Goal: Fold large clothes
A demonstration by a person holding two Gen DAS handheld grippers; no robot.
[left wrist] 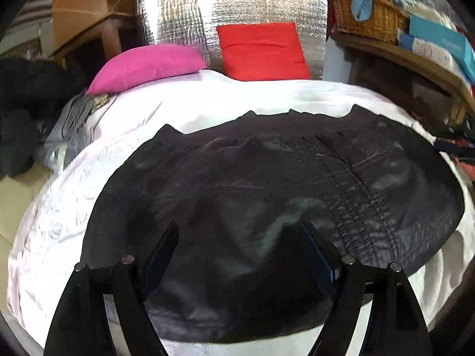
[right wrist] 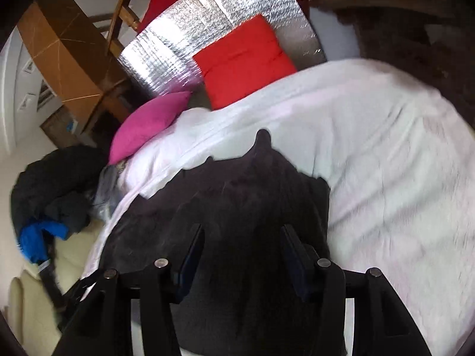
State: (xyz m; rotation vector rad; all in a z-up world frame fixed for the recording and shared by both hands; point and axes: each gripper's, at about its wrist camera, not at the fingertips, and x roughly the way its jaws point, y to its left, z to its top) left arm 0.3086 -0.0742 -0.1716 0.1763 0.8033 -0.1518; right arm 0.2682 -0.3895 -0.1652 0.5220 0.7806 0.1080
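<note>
Dark garment (left wrist: 267, 195) spread flat, white sheet (left wrist: 207, 106) bordering.

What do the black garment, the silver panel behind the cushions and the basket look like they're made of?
Black garment: looks like leather or faux leather, going by its dull sheen and stitched seams. Silver panel: likely foil insulation, a shiny surface with a quilted grid. Basket: woven wicker, with visible tan strands.

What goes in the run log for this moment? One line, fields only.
stage: fold underway | garment: dark, spread on white sheet | left gripper: open over garment | right gripper: open over garment | held: nothing
</note>
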